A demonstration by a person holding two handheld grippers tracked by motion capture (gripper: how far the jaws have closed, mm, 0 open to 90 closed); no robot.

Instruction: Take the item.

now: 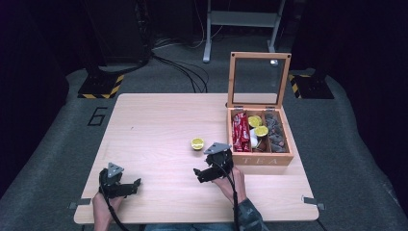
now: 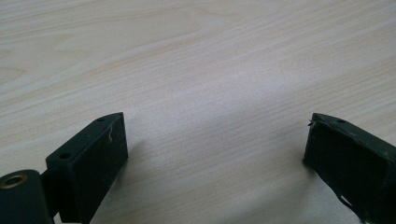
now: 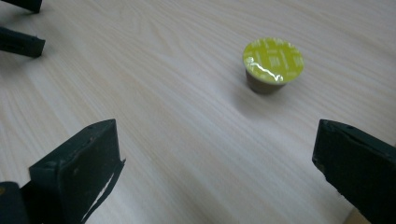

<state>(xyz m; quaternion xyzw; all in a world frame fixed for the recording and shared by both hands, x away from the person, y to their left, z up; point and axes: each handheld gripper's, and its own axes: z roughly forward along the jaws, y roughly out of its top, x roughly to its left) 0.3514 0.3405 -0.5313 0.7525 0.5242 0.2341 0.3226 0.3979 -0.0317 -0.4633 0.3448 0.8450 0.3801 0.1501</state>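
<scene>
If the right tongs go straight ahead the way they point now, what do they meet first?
Probably nothing soon. The right tongs are open over bare table. The yellow capsule stands right of their midline, so it may pass untouched; the left tongs lie far to the left.

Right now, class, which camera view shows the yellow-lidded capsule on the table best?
The right gripper view: the capsule stands close and sharp, its yellow foil lid and dark cup clear, ahead of the open right gripper. The high view shows it as a small yellow disc left of the tea box. The left gripper view looks at bare table.
</scene>
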